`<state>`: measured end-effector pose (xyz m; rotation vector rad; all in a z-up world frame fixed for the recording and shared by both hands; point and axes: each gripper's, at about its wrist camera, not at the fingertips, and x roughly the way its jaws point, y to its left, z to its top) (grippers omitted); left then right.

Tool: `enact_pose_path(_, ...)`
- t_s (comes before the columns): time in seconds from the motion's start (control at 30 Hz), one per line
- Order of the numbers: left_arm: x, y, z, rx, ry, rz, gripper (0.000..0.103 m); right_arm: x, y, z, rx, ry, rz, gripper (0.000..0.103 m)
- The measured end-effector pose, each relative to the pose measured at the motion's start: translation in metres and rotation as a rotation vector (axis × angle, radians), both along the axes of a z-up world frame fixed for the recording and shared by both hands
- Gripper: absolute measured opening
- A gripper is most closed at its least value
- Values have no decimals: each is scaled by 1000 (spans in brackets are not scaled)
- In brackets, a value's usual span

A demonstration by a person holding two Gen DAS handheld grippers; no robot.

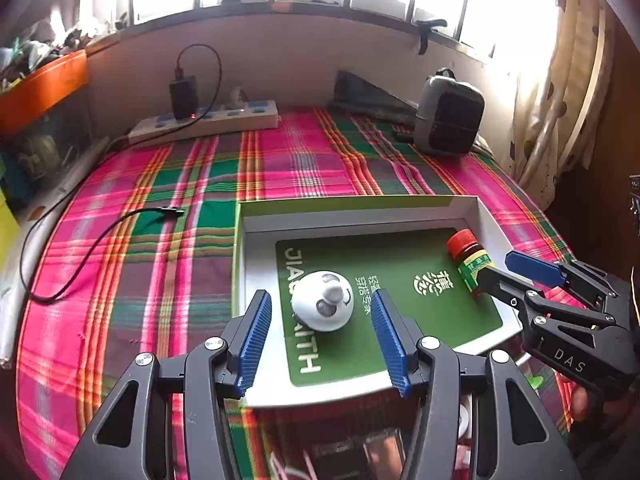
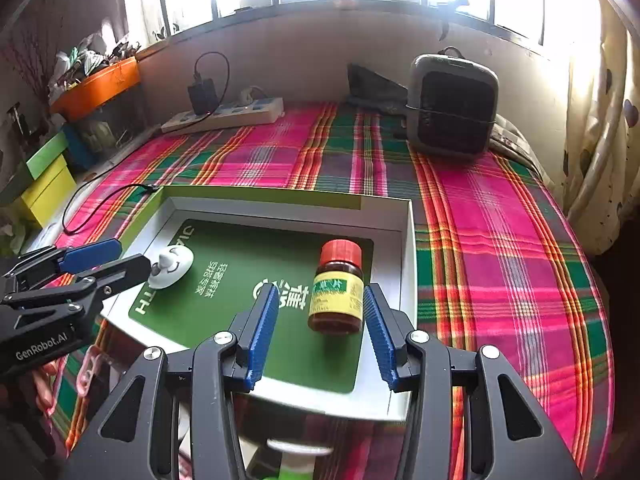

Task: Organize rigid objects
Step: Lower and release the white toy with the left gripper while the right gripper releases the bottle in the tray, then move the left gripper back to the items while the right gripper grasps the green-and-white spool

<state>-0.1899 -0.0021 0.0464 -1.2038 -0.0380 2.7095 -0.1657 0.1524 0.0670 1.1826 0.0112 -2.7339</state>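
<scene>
The white round toy (image 1: 323, 306) sits on the green card (image 1: 400, 312) inside the shallow white box (image 1: 360, 210), between the blue pads of the left tongs (image 1: 321, 322), which stand wide and clear of it on both sides. Further right on the card stands the red-capped brown bottle (image 2: 337, 286), upright between the pads of the right tongs (image 2: 320, 330), whose jaws are parted and not gripping it. The box rests on the plaid-covered worktop (image 1: 160, 208).
</scene>
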Motion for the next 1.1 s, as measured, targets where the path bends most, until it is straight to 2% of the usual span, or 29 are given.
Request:
enact_pose_path(0.57, 63, -23, 13, 44, 32, 54, 51, 56, 18, 11, -48, 31, -38, 45)
enact_pose_path(0.83, 91, -38, 10, 48, 39, 76, 51, 77, 22, 3, -55, 26, -46, 45)
enact_pose_path(1.1, 107, -52, -3, 83, 12, 105, 51, 89, 25, -4, -69, 18, -45, 45)
